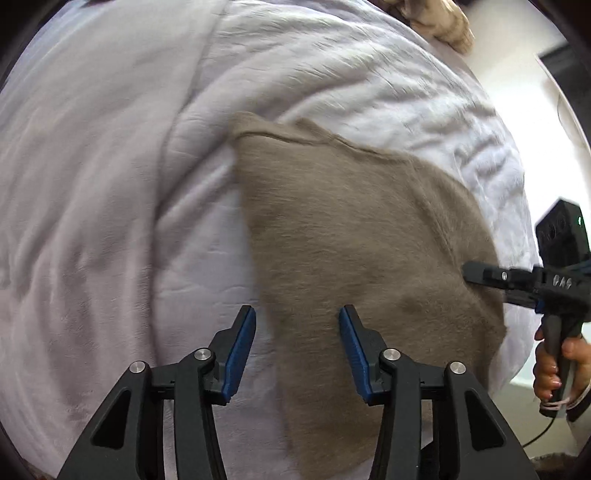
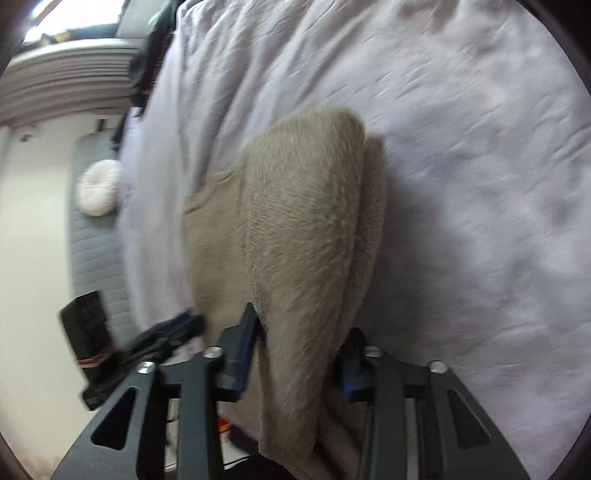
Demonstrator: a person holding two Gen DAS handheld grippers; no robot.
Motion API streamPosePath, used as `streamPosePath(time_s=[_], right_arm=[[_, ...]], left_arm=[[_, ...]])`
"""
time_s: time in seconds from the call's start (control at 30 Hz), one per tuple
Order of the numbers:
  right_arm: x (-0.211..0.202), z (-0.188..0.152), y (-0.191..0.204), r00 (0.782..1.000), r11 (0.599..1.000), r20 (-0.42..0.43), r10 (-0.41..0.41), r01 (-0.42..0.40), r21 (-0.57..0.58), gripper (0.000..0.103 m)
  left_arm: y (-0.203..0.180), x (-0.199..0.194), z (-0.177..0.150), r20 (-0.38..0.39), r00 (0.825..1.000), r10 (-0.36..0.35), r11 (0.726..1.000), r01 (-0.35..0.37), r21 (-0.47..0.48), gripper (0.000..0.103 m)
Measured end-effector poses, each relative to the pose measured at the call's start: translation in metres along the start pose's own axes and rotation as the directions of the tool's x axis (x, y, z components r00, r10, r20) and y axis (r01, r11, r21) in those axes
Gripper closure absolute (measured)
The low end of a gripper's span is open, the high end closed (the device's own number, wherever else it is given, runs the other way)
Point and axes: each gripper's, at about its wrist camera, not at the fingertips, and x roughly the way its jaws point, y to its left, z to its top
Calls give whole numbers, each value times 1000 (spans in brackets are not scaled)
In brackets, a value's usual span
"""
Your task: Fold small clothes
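On the pale bedsheet (image 1: 110,184) lies the tan garment (image 1: 351,240). At six o'clock, left gripper (image 1: 297,354) gapes empty above its edge; right gripper (image 2: 303,354) straddles a doubled fold, likely to carry it over.

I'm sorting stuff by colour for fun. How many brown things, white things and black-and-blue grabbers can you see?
Brown: 2, the fuzzy brown garment and a tan fabric lump at the bed's far edge
White: 2, the white bedcover and a round white cushion
Black-and-blue grabbers: 2, the left gripper and the right gripper
Total: 6
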Motion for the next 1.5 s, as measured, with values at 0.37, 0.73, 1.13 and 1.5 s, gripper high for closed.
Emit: streamPosePath(time_s=[0.37,0.73,1.13,1.5], right_arm=[[-65,-36,4,983,982,105,-150,161,-99,73],[-8,-97,36,974,939,-27,-226,210,-274,73],[-4,-109,21,949,926,-54,-310,289,-244,83],[-33,-115,-6,940,927,-27,-341,331,-174,81]], left_arm=[[24,-33,-13,57,993,104,994,-102,-42,50],[-46,5,-53,-85,996,10,982,6,187,50],[-43,5,-59,-91,994,61,979,-42,200,50],[-23,1,-58,-97,992,81,985,-65,162,50]])
